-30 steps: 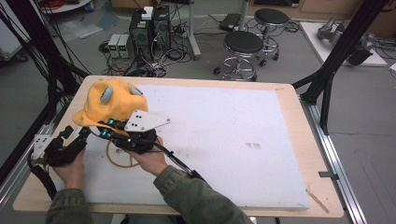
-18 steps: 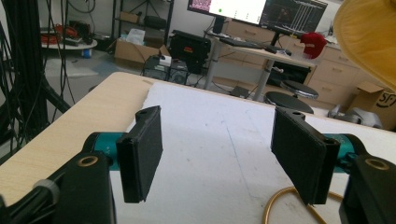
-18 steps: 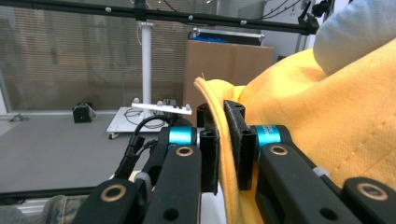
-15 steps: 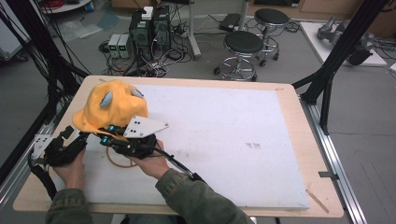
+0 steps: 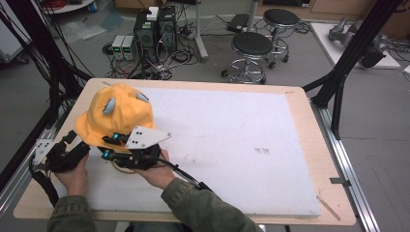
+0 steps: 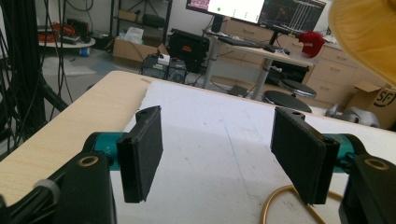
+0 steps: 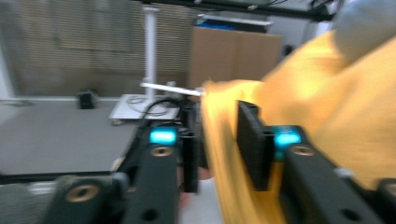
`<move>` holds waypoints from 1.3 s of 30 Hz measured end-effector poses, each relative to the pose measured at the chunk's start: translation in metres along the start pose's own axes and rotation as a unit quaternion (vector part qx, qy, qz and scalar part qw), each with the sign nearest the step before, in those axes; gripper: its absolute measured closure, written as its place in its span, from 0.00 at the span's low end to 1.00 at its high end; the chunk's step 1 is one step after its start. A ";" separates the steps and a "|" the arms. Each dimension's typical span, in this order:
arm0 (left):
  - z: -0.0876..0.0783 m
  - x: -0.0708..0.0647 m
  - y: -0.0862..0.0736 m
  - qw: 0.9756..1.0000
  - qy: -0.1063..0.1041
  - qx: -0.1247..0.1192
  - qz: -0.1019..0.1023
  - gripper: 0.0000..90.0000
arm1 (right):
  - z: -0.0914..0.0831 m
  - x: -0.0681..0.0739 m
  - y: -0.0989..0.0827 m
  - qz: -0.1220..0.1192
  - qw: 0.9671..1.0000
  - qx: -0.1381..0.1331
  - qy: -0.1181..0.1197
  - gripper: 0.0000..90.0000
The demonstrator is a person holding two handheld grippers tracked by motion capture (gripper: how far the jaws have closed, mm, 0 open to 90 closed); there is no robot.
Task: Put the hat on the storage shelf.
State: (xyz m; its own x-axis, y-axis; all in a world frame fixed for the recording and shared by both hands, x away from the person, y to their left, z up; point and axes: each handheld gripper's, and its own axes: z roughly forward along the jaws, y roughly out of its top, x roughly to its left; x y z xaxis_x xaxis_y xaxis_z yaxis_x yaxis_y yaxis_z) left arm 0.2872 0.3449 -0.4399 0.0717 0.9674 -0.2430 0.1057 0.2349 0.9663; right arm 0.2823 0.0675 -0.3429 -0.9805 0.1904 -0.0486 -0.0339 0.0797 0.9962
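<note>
A yellow bucket hat [image 5: 118, 113] with grey patches sits crown-up on the white mat at the table's left. My right gripper [image 5: 107, 146] is at the hat's near brim. In the right gripper view the yellow brim [image 7: 215, 135] hangs between the pads of the right gripper [image 7: 219, 149]. Its jaws have just been opening, and the pads stand apart from the cloth. My left gripper [image 5: 78, 144] rests left of the hat. Its jaws [image 6: 217, 158] are wide open over bare mat, with the hat's brim [image 6: 369, 32] above at the right.
A tan cord loop [image 6: 280, 205] lies on the mat under the grippers. The white mat [image 5: 232, 140] covers most of the wooden table [image 5: 309, 145] and stretches to the right. Black frame posts stand at both sides. Stools and electronics are on the floor beyond.
The hat has gone from crumpled to a rounder dome and sits lower on the mat. Both hands have stayed about where they were.
</note>
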 end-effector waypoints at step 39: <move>0.000 0.000 -0.001 1.000 -0.003 0.001 0.004 0.39 | -0.073 -0.005 0.048 -0.024 0.985 -0.081 -0.149 0.32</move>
State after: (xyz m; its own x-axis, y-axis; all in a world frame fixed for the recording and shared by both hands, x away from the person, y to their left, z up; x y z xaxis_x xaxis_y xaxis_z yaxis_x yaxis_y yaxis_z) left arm 0.2872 0.3446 -0.4406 0.0775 0.9686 -0.2362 0.1075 0.2274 0.9678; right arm 0.2718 -0.0014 -0.2898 -0.8779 0.4703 -0.0902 -0.1320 -0.0565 0.9896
